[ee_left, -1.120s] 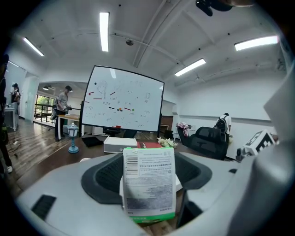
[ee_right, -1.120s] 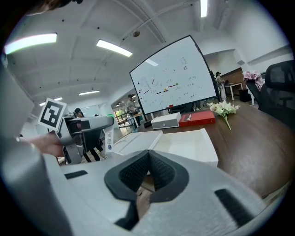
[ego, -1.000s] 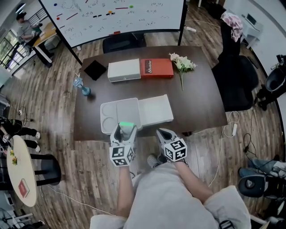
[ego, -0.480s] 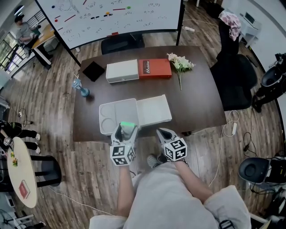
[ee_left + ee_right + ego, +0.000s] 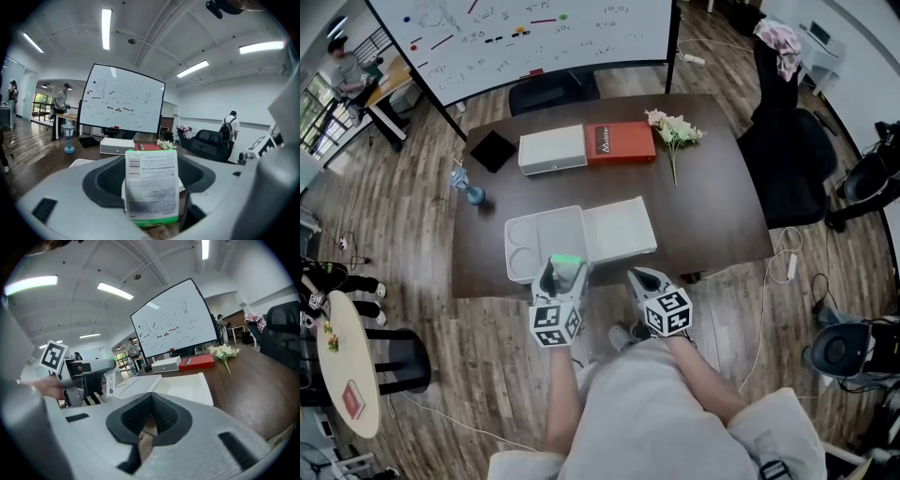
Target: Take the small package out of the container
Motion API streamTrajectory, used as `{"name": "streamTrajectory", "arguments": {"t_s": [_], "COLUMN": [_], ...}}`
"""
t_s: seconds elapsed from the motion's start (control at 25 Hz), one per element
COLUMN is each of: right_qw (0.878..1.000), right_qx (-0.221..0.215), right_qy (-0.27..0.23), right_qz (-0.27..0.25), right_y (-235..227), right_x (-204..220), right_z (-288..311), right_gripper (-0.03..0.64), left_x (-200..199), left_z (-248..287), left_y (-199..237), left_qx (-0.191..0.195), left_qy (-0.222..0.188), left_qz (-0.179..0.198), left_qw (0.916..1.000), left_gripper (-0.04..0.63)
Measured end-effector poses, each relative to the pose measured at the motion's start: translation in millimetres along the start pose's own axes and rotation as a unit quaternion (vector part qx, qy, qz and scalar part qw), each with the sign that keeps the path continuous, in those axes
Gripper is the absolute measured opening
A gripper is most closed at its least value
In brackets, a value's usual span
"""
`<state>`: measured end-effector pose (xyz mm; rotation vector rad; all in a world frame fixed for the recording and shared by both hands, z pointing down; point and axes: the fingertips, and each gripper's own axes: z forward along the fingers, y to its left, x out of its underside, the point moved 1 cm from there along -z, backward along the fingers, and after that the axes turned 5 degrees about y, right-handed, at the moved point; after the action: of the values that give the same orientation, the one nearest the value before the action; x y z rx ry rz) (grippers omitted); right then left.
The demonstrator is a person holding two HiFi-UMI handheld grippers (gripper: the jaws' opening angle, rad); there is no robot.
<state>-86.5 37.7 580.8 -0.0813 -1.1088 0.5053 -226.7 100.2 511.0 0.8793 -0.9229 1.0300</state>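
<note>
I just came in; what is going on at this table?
A person holds a claw in each hand at the near edge of the dark table. The left claw is shut on a small white package with a green edge, held upright by the near side of the open white container. The right claw is shut and empty. The package seems already lifted out, not yet set down.

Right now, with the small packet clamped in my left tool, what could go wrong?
The left tool grips the flat white green-edged packet near the dark wooden table's front edge; a slip may drop it onto the wooden floor. The open white plastic container sits by that edge; a bump could tip it off.
</note>
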Motion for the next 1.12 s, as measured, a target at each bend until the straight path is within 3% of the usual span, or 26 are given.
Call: {"name": "streamTrajectory", "arguments": {"t_s": [0.84,1.12], "right_qw": [1.000,1.000], "right_qx": [0.005,-0.015], "right_qy": [0.000,-0.005], "right_qz": [0.004,-0.002], "right_y": [-10.0,-2.7], "right_x": [-2.1,-5.5], "right_z": [1.1,3.2], "right_gripper": [0.001,0.000], "left_x": [-3.7,-3.4], "left_z": [6.5,8.0], "left_y": [-5.2,-5.8], "left_qx": [0.011,0.012], "left_qy": [-0.009,-0.008], "left_qz": [-0.008,-0.008], "left_qw": [0.9999,0.9999], "left_gripper": [0.333,0.333]}}
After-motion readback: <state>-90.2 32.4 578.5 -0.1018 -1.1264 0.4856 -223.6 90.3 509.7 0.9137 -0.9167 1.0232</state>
